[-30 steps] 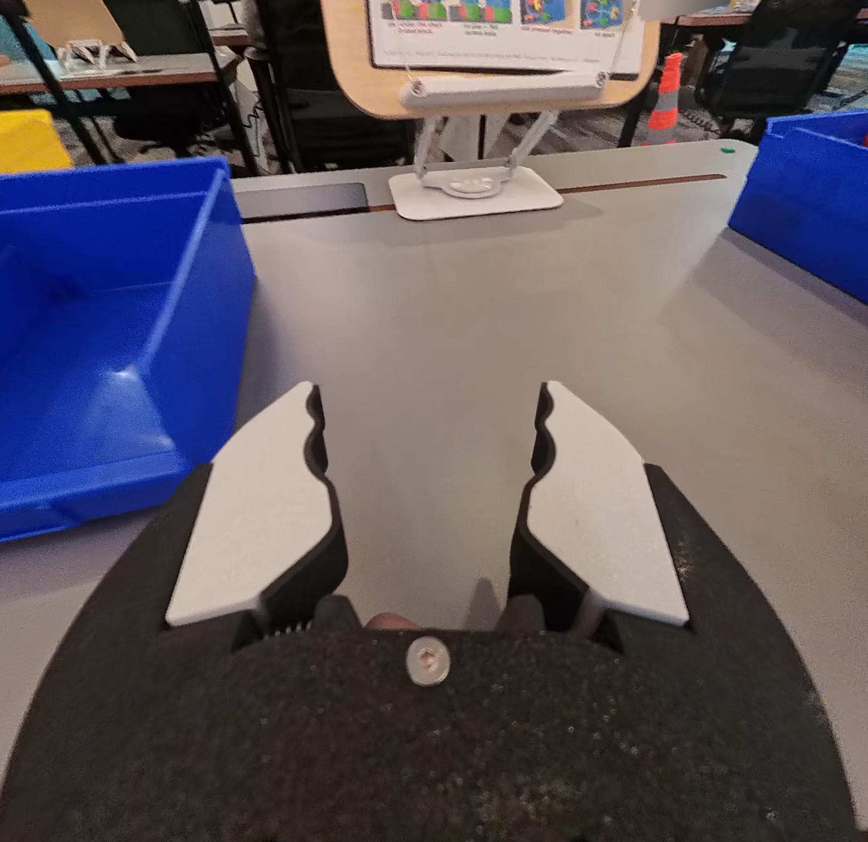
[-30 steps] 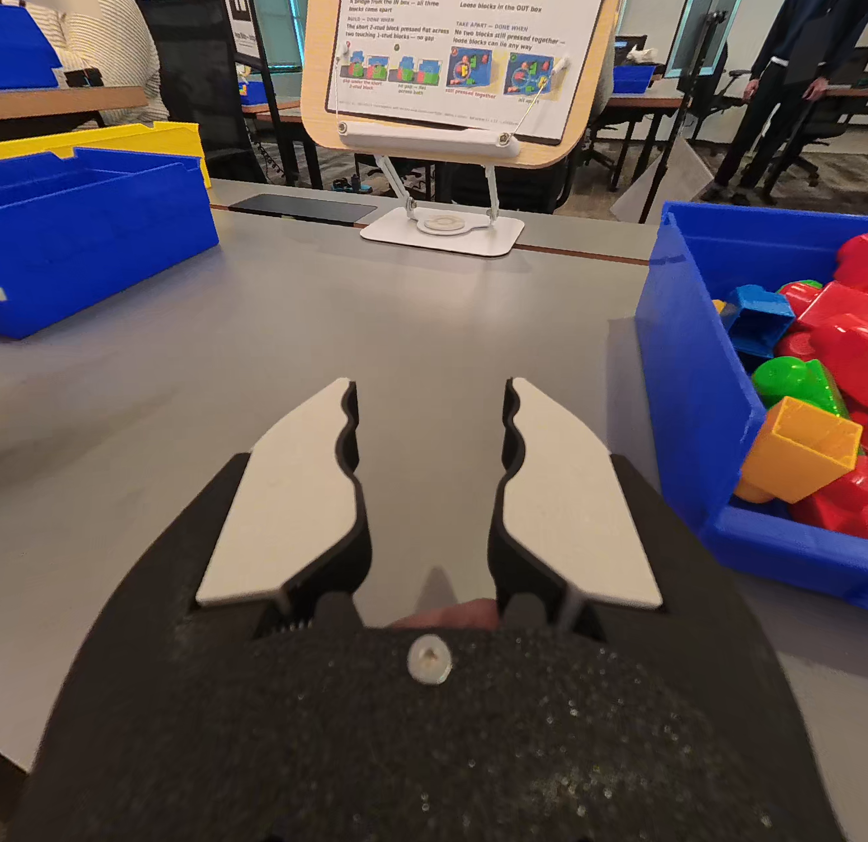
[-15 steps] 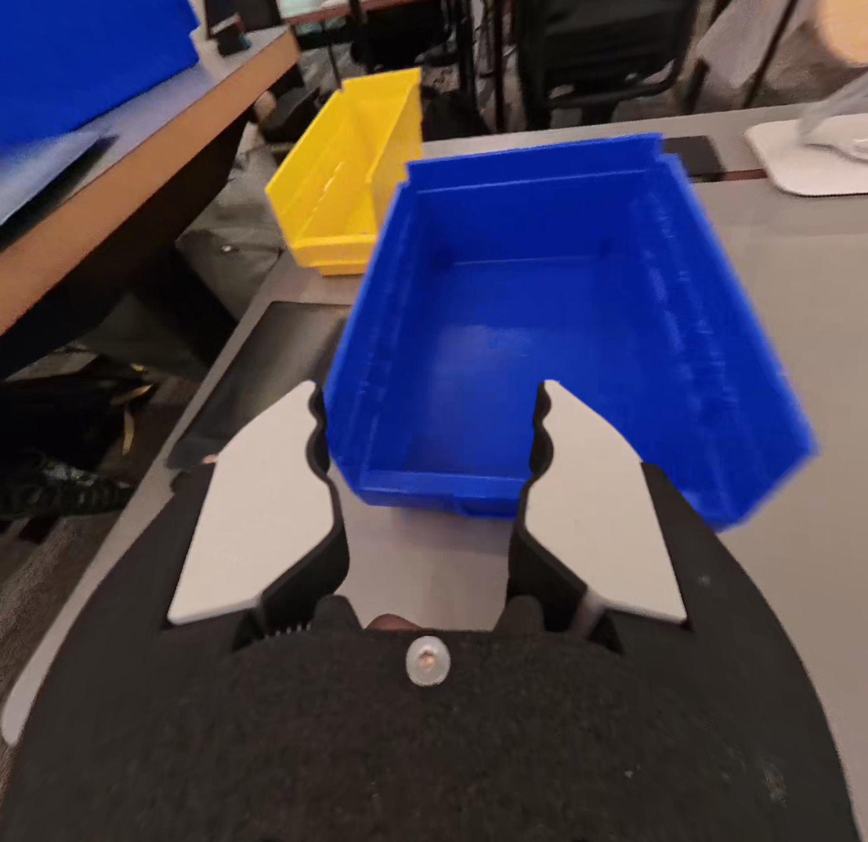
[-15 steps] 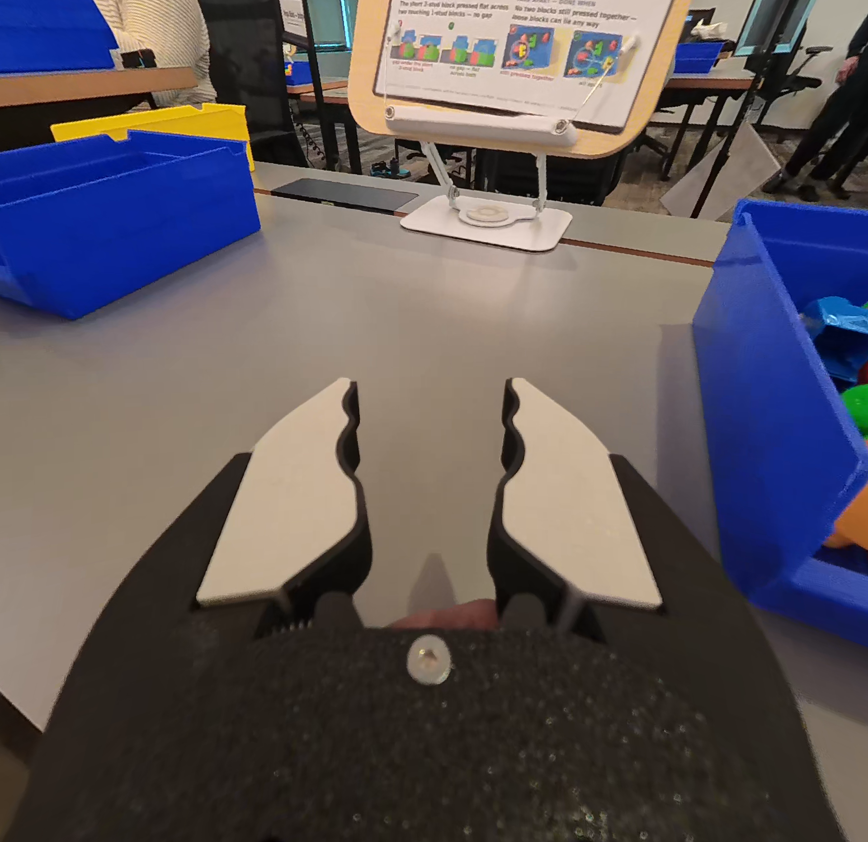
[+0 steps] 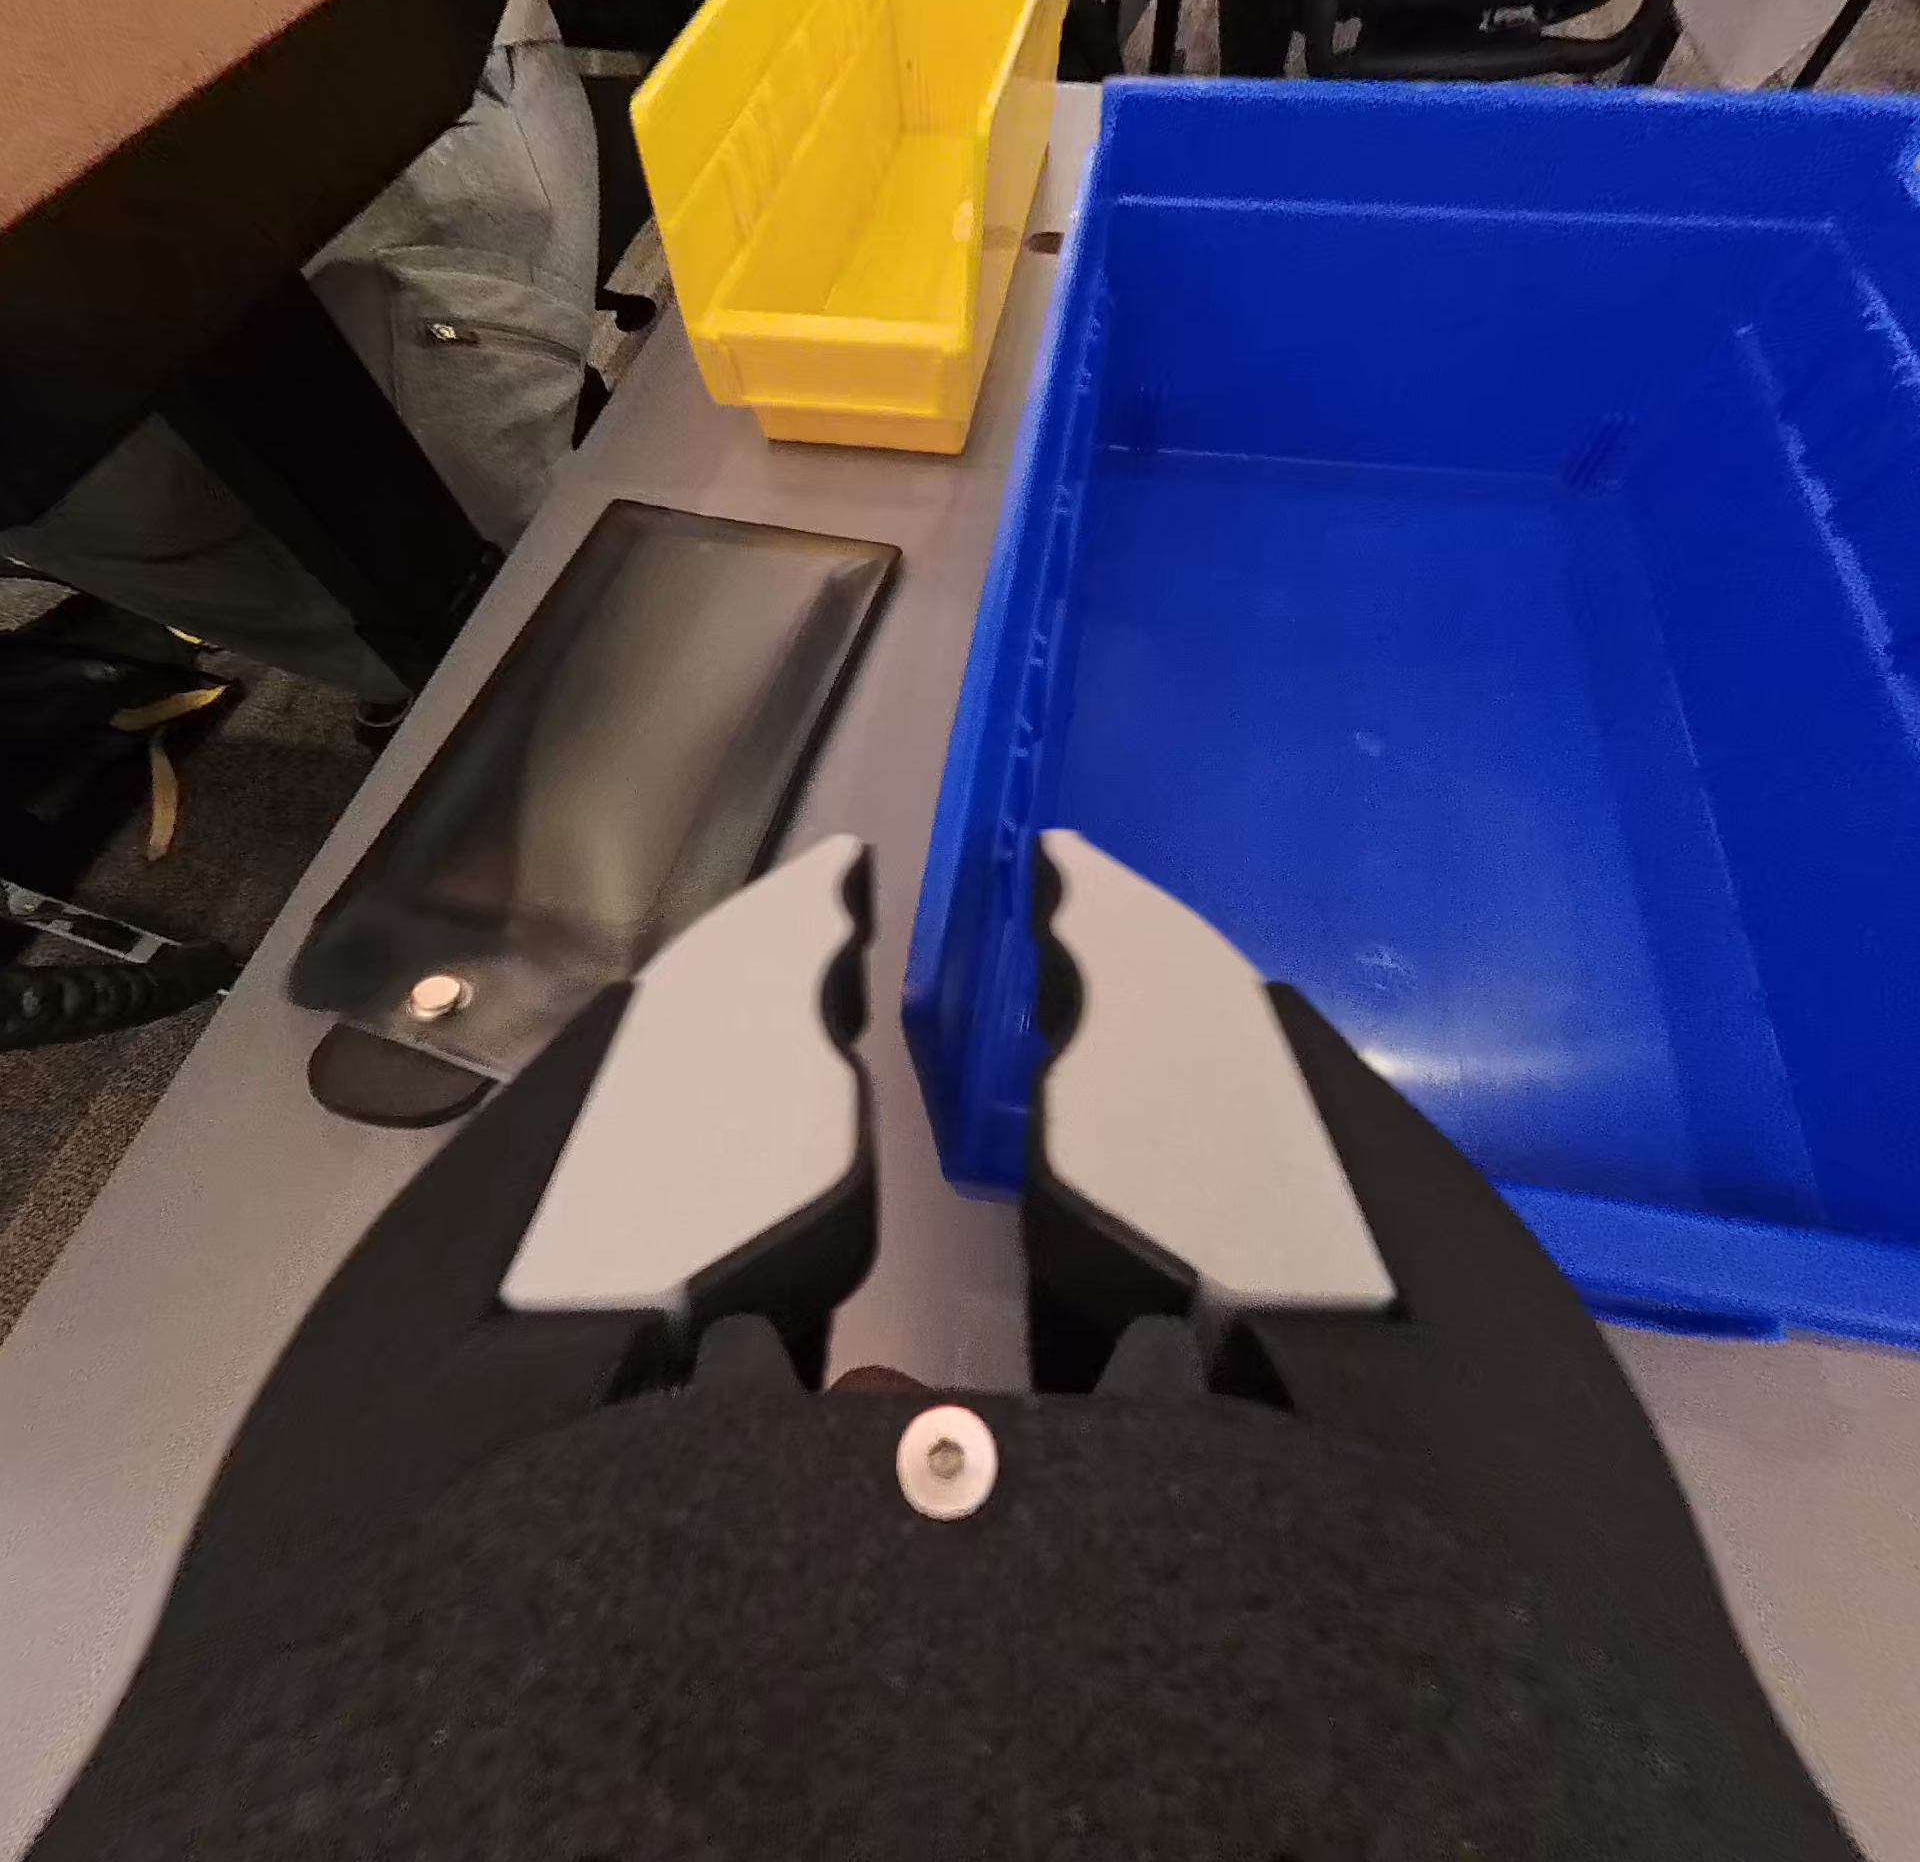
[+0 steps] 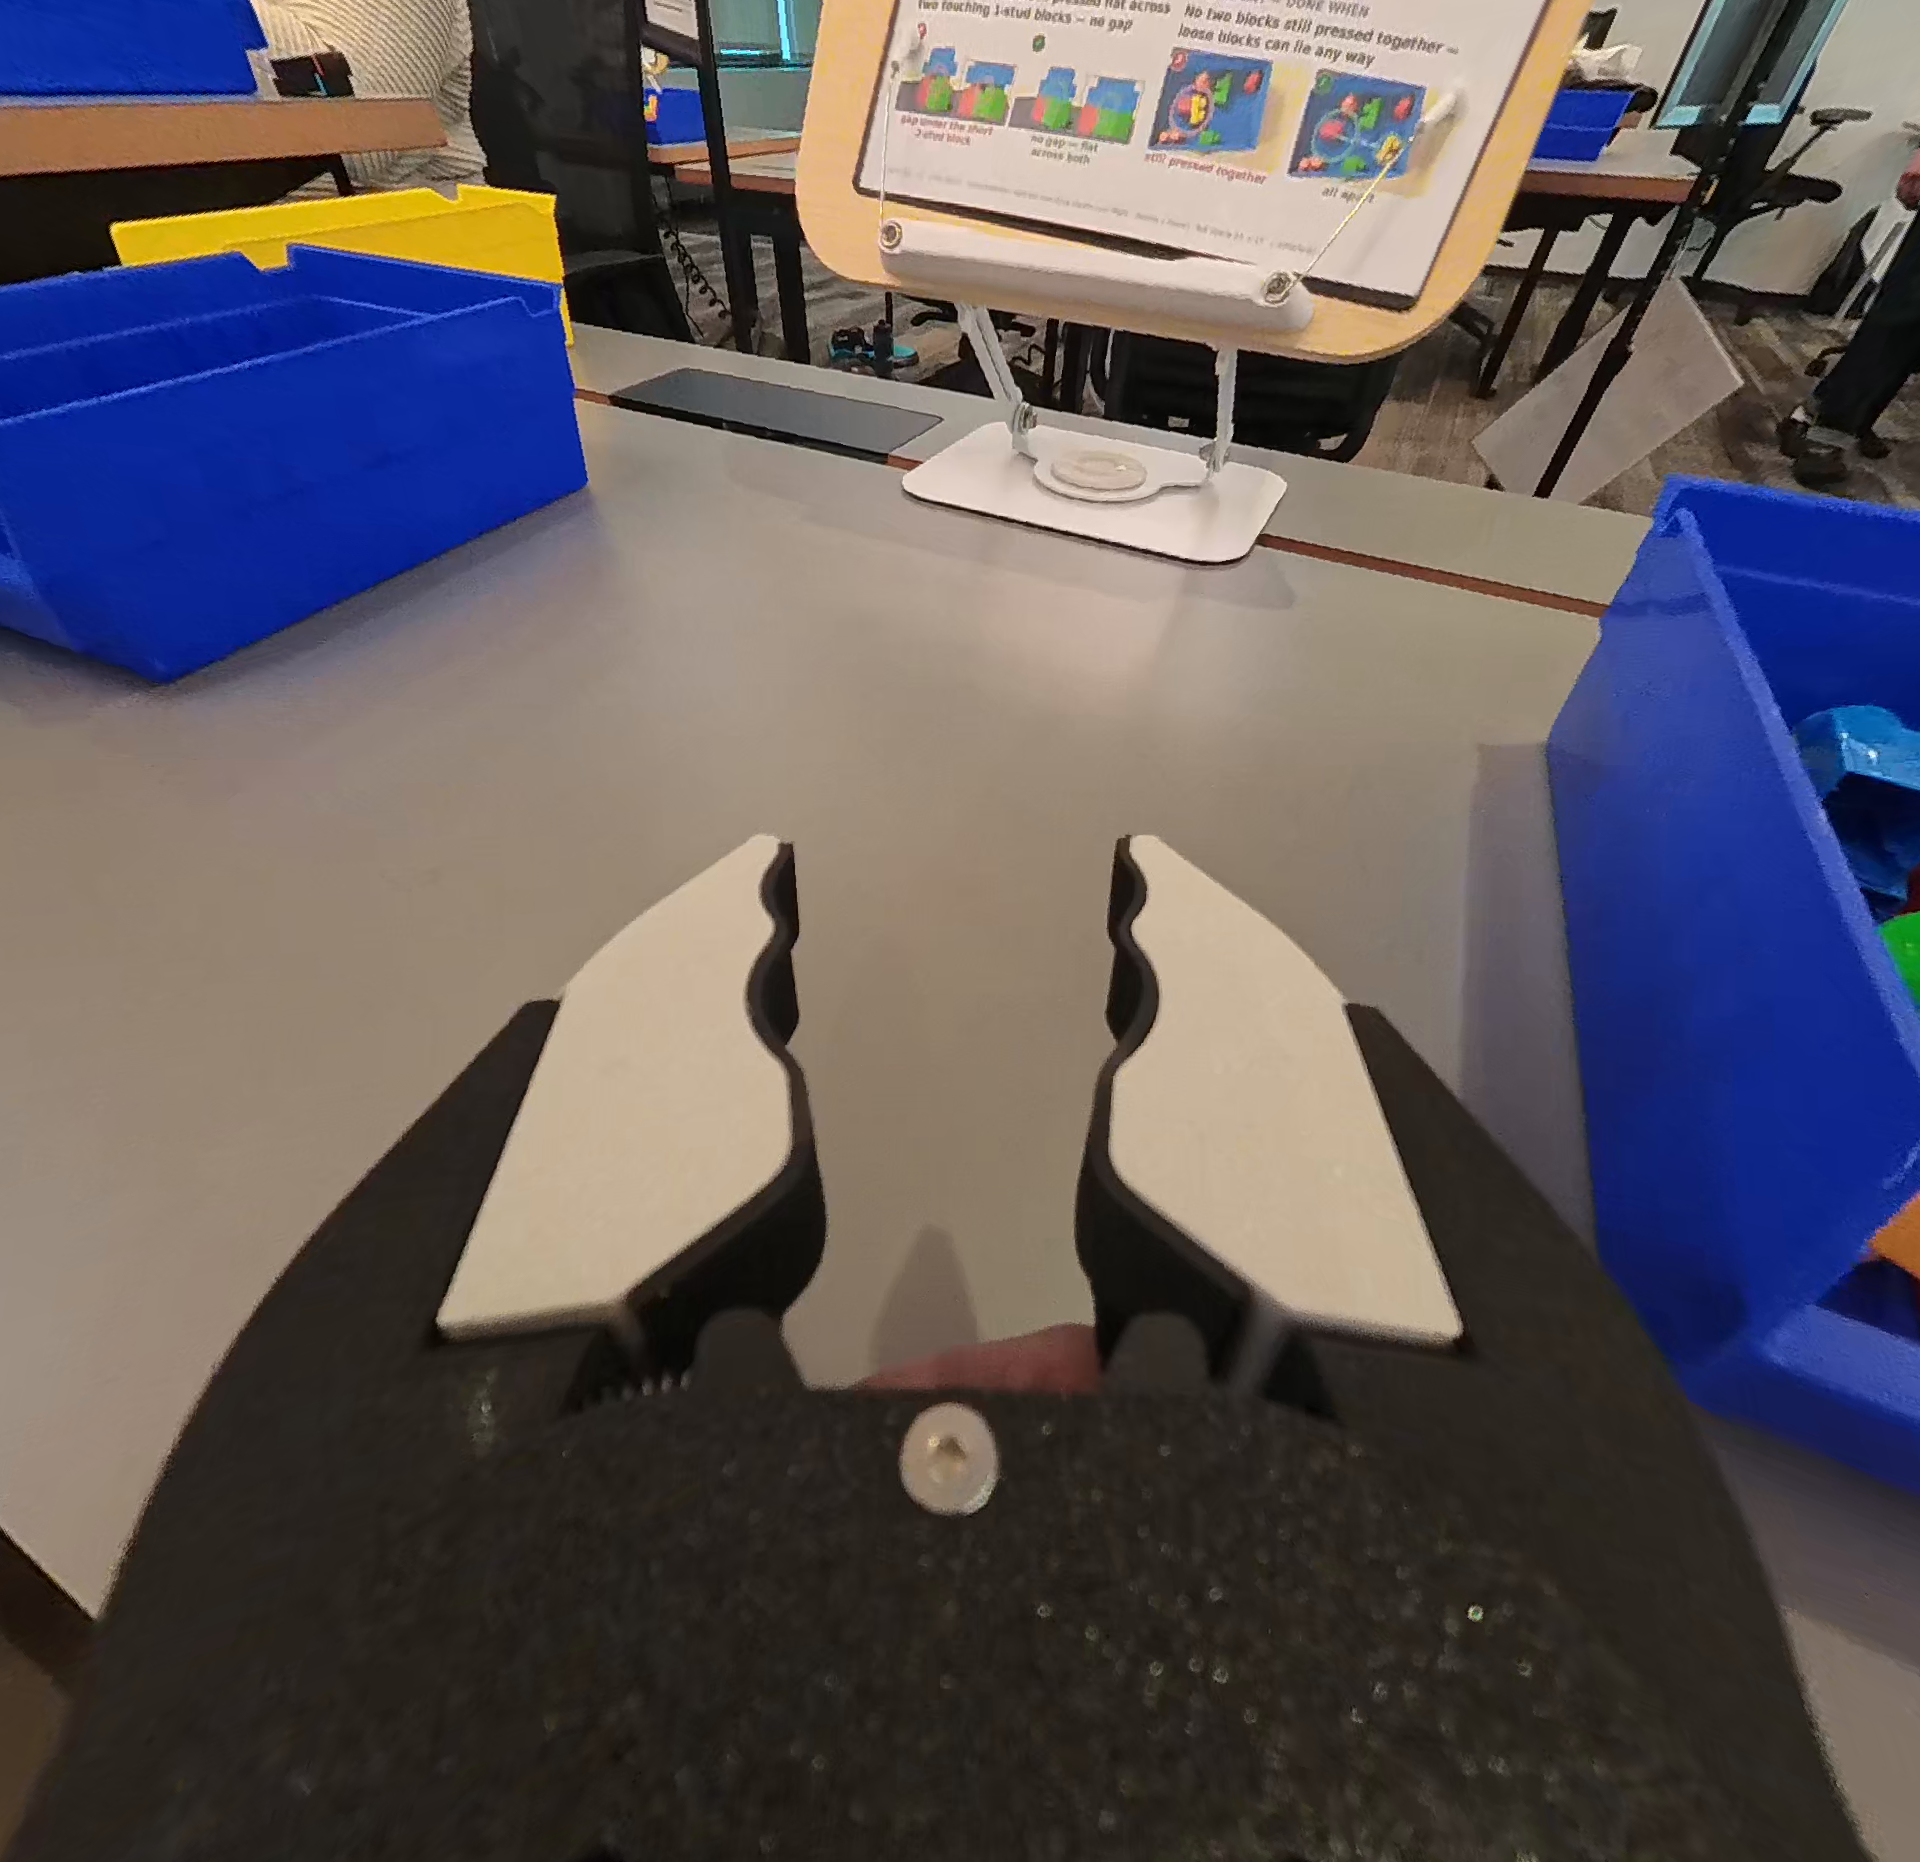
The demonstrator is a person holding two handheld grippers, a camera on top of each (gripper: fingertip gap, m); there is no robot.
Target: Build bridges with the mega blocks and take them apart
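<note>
left gripper [image 5: 951, 856] fingers sitting parted astride the empty blue bin [image 5: 1455, 669] near-left wall, bin running lengthwise away. only right view is showing blocks [image 6: 1860, 773] in the right bin [image 6: 1714, 981]; right gripper [image 6: 951, 856] released over desk [image 6: 831, 721].

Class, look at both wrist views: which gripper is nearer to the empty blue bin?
Left. The left gripper straddles the empty blue bin at its near corner wall; the right gripper sits mid-table, that bin far to its left.

Left view looks down into blue bin [image 5: 1455, 773]; right faces tabletop [image 6: 935, 721]
</note>
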